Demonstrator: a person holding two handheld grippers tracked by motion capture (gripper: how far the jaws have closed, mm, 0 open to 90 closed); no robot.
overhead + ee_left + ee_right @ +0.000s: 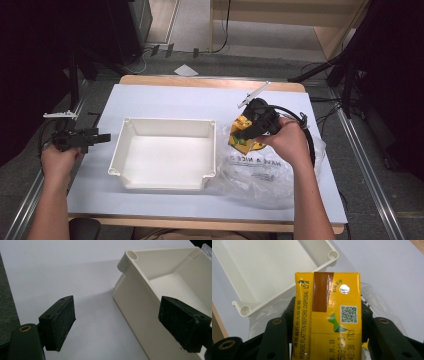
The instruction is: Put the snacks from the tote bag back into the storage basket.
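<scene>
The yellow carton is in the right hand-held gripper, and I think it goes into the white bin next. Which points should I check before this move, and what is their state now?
1. Right hand-held gripper shut on the carton: ok.
2. Carton out of the plastic bag: ok, it is held above the bag.
3. Bin empty, with room: ok.
4. Bin flat on the table: ok.
5. Left hand-held gripper away from the bin: ok, open beside its left wall.
6. Carton sealed: cannot tell.
</scene>
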